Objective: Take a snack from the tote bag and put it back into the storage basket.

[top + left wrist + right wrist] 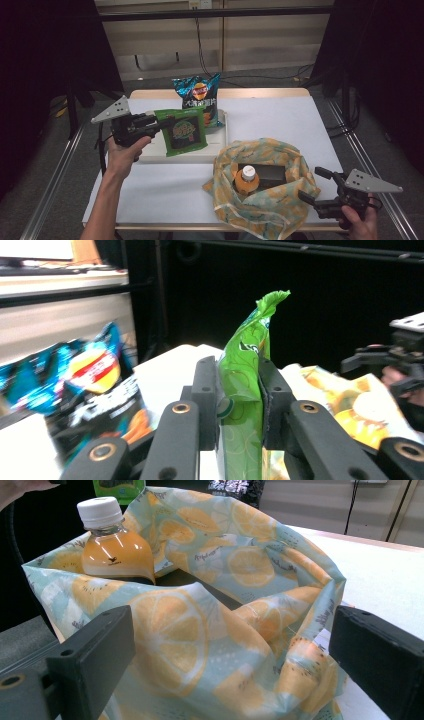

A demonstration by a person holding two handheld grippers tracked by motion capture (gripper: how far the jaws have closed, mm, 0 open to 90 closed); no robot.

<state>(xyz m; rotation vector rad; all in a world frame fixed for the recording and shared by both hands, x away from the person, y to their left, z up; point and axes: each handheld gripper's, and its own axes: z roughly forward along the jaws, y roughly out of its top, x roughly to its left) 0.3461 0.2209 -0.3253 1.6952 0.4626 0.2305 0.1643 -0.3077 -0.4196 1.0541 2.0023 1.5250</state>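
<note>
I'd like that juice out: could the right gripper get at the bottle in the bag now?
Probably yes: the right gripper stands open beside the bag, whose mouth gapes, and the bottle cap sticks up uncovered. It would need to come over the rim.

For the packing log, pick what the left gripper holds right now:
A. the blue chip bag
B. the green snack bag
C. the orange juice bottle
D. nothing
B: in the left gripper view the left gripper has its jaws pressed on both sides of the green snack bag, which the high view shows raised over the white tray.
</note>
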